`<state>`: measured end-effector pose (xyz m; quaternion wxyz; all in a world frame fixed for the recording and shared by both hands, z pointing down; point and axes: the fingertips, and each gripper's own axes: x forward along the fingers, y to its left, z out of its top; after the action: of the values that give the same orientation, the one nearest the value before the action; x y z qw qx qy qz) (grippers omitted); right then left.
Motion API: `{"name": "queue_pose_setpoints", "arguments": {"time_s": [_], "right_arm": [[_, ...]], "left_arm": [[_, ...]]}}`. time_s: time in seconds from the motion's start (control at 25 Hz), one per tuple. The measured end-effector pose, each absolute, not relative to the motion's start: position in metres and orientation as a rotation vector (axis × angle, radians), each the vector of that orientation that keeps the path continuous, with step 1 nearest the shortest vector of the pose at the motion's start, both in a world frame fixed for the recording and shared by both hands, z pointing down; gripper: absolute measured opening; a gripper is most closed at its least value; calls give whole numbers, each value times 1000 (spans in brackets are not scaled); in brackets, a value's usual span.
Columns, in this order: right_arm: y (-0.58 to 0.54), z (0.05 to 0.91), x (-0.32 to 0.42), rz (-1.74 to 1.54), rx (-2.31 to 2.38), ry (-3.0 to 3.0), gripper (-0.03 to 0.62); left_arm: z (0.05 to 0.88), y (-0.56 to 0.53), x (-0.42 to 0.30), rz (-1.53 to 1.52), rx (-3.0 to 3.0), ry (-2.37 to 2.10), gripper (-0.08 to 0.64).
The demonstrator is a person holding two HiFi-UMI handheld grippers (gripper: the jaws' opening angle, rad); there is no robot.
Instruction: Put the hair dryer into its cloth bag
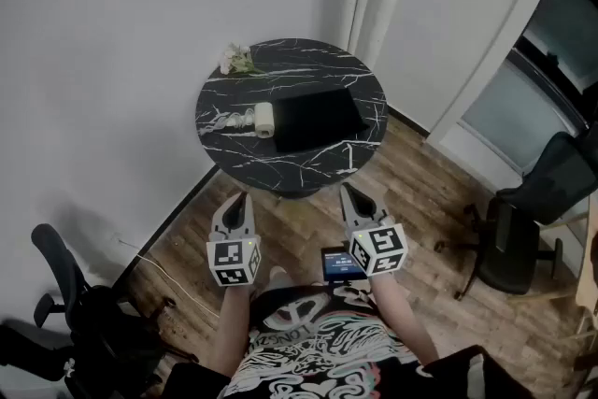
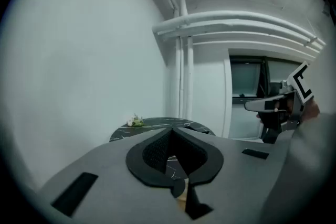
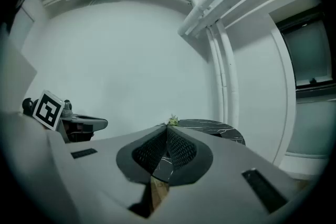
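**While both grippers wait shut, dryer and bag lie on the table**

As I look down from the head view, the white wall [image 1: 112, 61] and the wood floor [image 1: 420, 192] fill most of what I see. In the corner stands a round black marble table [image 1: 299, 70]. A dark office chair [image 1: 523, 238] sits off to the right by the window, and another dark chair [image 1: 79, 322] is at the lower left.

On the table the black cloth bag [image 1: 318, 119] lies flat, near the middle. The left gripper [image 1: 241, 197] and the right gripper [image 1: 348, 191] are held side by side in front of me, short of the table's near edge and apart from everything on it. Each gripper's own view shows its jaws pressed together with nothing between them.

The hair dryer [image 1: 258, 119], small and pale, lies on the tabletop just beside the bag's left edge, outside it. A little sprig of flowers [image 1: 237, 59] rests at the table's far left rim.
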<state>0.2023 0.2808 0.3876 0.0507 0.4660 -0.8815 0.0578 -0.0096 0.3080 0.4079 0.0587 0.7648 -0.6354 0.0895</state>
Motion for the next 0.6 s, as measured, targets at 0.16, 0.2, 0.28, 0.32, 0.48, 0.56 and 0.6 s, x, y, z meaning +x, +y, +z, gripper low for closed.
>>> {"name": "queue_pose_setpoints", "arguments": {"time_s": [0.16, 0.2, 0.28, 0.32, 0.48, 0.56, 0.6], "right_arm": [[273, 389, 214, 185, 1447, -2666, 18], [272, 389, 214, 187, 1446, -2666, 18], [272, 389, 214, 190, 1445, -2676, 18], [272, 389, 214, 190, 1444, -2683, 18], [266, 388, 212, 181, 1436, -2704, 20], [263, 388, 211, 181, 1429, -2707, 20], [261, 388, 211, 178, 1425, -2705, 20]], "left_arm": [[410, 305, -4, 271, 2318, -1920, 14], [410, 305, -5, 268, 2311, -1923, 14], [412, 303, -7, 262, 2295, -1926, 14], [413, 303, -8, 262, 2289, -1927, 14], [415, 298, -10, 274, 2278, -1934, 14], [414, 296, -12, 274, 2271, -1943, 14], [413, 295, -12, 269, 2267, -1949, 14]]}}
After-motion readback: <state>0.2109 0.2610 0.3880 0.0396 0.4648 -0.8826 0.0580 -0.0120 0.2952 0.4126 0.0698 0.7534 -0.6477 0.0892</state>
